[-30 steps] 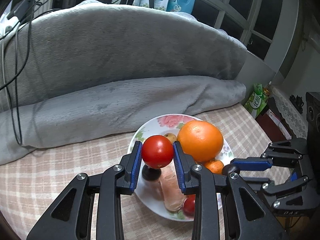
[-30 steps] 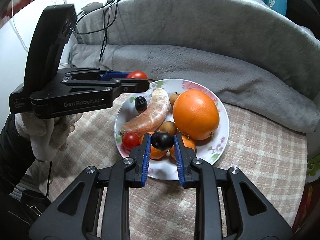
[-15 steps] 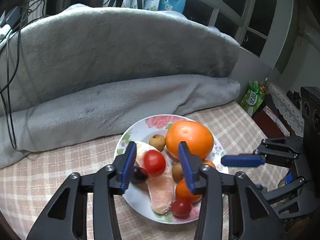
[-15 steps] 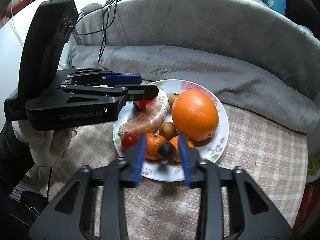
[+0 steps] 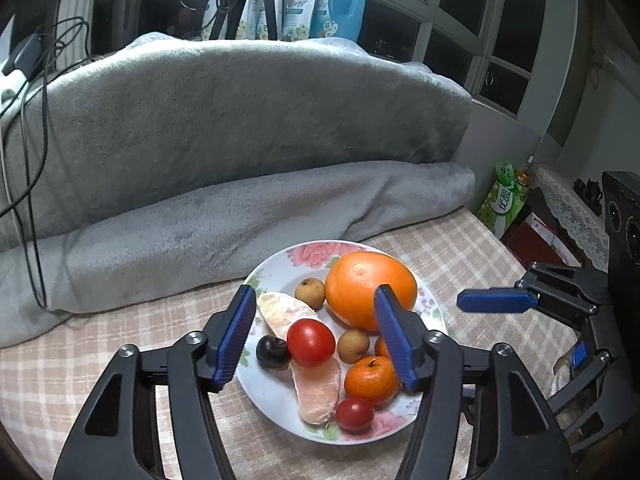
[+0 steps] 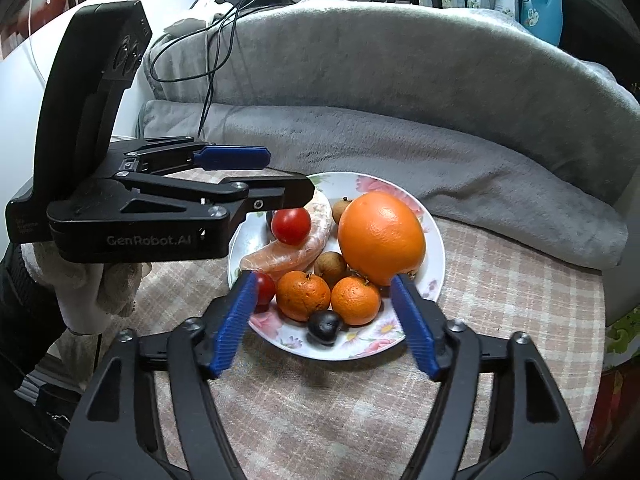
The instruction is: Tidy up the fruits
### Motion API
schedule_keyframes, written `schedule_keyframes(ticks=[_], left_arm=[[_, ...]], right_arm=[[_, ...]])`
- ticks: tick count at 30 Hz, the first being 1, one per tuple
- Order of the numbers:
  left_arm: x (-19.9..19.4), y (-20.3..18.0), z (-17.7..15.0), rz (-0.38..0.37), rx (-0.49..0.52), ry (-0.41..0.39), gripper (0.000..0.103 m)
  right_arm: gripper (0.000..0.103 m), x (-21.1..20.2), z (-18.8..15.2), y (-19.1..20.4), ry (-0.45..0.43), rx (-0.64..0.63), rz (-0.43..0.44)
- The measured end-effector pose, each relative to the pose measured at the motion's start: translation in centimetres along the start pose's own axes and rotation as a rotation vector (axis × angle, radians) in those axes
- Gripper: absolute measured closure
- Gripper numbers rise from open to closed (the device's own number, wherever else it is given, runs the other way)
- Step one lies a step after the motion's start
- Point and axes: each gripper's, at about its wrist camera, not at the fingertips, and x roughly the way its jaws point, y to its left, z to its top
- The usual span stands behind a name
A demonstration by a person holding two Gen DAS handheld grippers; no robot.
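A floral plate [image 5: 280, 276] [image 6: 434, 240] on the checked table holds a big orange [image 5: 370, 294] [image 6: 380, 236], two mandarins [image 6: 304, 295], peeled citrus segments [image 5: 318, 390], longans and a small tomato [image 5: 354, 414]. My left gripper [image 5: 314, 338] is open above the plate; a red tomato [image 5: 311, 342] [image 6: 291, 226] lies on the segment beneath it, beside a dark grape [image 5: 272, 351]. My right gripper [image 6: 326, 324] is open at the plate's near rim; another dark grape [image 6: 324, 327] lies on the plate between its fingers.
A grey blanket [image 5: 240, 120] [image 6: 440, 100] is bunched along the table's far side, with cables [image 5: 24, 120] over it. A green packet [image 5: 504, 200] and boxes stand off the table's right edge. Bottles stand on the window sill [image 5: 340, 0].
Both grippers opened. The left let the red tomato down onto the citrus segment; the right dropped the dark grape onto the plate's near rim. Both pulled back slightly.
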Motion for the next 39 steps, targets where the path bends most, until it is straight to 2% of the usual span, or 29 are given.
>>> schedule_keyframes(ticks=[2,6,9,11,30,39], left_arm=[[-0.2,-0.1,0.0,0.009,0.002,-0.005,0.035],[-0.6,-0.1,-0.1,0.017,0.001,-0.012,0.032],[-0.8,0.0,-0.1,0.027,-0.002,-0.013,0.029],[-1.1,0.0,-0.1,0.036,-0.002,-0.018,0.022],[-2.2,0.1,-0.8,0.111,-0.013,-0.013,0.021],[-3.0,0.6,-1.3,0.118,-0.034,-0.018,0.021]], right_arm=[[0.021,-0.2,0.0,0.0,-0.009,0.000,-0.004],[0.020,-0.5,0.0,0.2,-0.011,-0.003,-0.007],[0.011,-0.5,-0.1,0.3,-0.013,-0.003,-0.011],[0.010,-0.7,-0.2,0.5,-0.017,-0.004,-0.014],[0.009,-1.7,-0.6,0.2,-0.045,0.040,-0.054],[0.009,-2.0,-1.0,-0.3,-0.062,0.086,-0.090]])
